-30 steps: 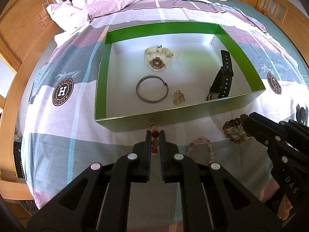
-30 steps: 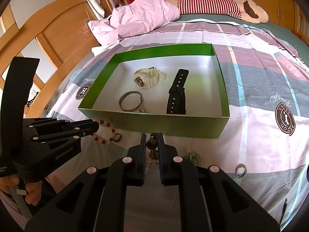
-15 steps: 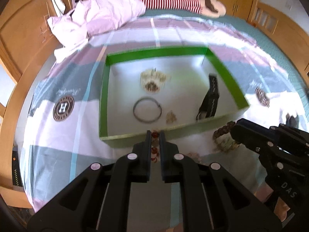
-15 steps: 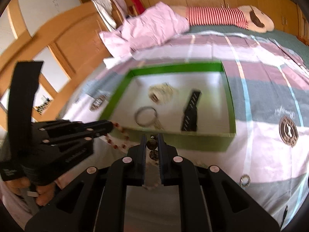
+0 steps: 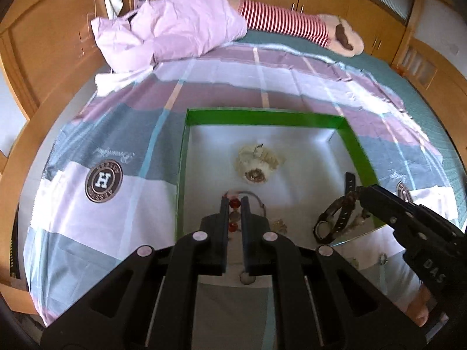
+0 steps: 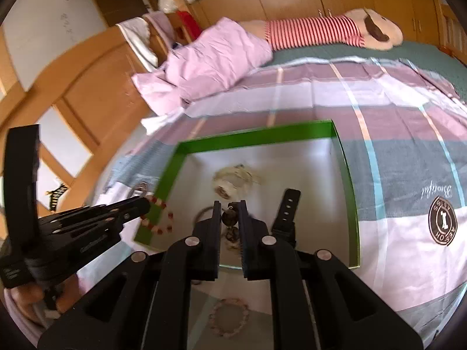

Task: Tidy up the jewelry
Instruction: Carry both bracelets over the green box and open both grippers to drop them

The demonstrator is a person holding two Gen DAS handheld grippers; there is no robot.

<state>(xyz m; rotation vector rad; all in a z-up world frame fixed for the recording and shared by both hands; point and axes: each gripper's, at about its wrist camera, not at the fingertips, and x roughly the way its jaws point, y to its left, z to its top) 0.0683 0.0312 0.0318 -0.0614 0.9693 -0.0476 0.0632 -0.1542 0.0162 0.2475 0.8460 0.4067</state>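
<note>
Jewelry hangs from both our grippers over the green box point(image 5: 354, 145). Our left gripper point(image 5: 234, 204) has its jaws clenched on a red-beaded bracelet point(image 5: 234, 204); our right gripper point(image 6: 229, 208) grasps a dark-beaded bracelet point(image 6: 227, 218).

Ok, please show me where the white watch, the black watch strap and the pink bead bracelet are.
white watch point(image 5: 256, 164), left wrist view, on its case.
black watch strap point(image 6: 287, 208), right wrist view, on the strap's middle.
pink bead bracelet point(image 6: 217, 310), right wrist view, on the beads at its left side.
</note>
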